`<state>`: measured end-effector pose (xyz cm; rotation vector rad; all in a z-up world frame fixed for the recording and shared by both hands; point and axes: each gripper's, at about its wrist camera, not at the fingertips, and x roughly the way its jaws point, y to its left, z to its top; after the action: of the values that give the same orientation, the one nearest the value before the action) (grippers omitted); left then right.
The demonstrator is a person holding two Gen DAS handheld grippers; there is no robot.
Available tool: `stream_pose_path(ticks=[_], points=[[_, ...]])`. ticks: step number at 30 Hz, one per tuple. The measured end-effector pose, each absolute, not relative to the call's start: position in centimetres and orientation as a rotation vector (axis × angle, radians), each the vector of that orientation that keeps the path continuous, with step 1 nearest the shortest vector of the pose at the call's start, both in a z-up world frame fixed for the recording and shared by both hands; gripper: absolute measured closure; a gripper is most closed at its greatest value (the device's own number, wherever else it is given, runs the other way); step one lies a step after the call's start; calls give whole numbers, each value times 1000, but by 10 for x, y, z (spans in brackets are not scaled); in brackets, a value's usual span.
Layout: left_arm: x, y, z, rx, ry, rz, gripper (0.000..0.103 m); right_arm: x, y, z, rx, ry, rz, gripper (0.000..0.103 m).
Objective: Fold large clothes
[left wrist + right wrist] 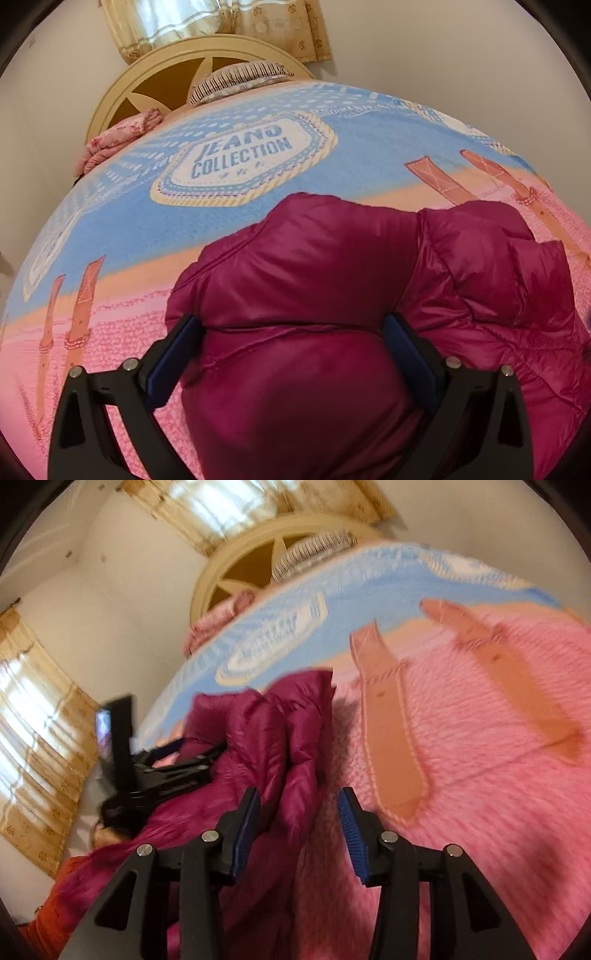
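A magenta puffer jacket (pixel 325 280) lies bunched on the pink and blue bedspread (pixel 258 206). My left gripper (pixel 293 332) is open wide, its blue pads on either side of a puffy fold of the jacket. In the right wrist view the jacket (pixel 266 738) lies left of centre. My right gripper (pixel 297 805) is open, its left pad against the jacket's right edge and its right pad over the bedspread (pixel 480 738). The left gripper (pixel 173 760) shows there at the left, over the jacket.
A cream headboard (pixel 155 77) with a striped pillow (pixel 240 79) and a pink folded cloth (pixel 118 136) stands at the far end. Curtains (pixel 207 22) hang behind. An orange cloth (pixel 55 893) shows at the lower left of the right wrist view.
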<state>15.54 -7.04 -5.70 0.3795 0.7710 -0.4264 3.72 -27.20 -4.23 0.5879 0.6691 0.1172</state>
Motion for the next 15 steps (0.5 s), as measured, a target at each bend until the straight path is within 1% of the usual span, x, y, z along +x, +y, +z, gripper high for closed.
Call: stream_pose_path(ticks=[2, 4, 5, 6, 8, 9, 10, 11, 12, 15], points=[[155, -71, -56, 388, 771, -419, 1, 22, -266, -32, 595, 637, 183, 58], [155, -72, -54, 398, 775, -409, 1, 13, -255, -31, 595, 655, 220, 58], [154, -73, -53, 404, 776, -403, 1, 11, -249, -37, 588, 701, 213, 60], [153, -74, -53, 412, 773, -398, 1, 11, -243, -48, 583, 750, 199, 64], [151, -75, -53, 427, 765, -393, 1, 9, -237, -70, 592, 802, 187, 69], [150, -75, -52, 430, 763, -394, 1, 8, -236, -85, 618, 833, 177, 69], [150, -76, -53, 436, 759, -394, 1, 6, -237, -94, 649, 836, 179, 70], [150, -76, -53, 437, 757, -391, 1, 1, -240, -100, 681, 799, 186, 71], [150, -77, -54, 437, 758, -391, 1, -1, -241, -103, 688, 782, 189, 73], [151, -78, -55, 437, 758, -390, 1, -5, -240, -105, 669, 760, 196, 74]])
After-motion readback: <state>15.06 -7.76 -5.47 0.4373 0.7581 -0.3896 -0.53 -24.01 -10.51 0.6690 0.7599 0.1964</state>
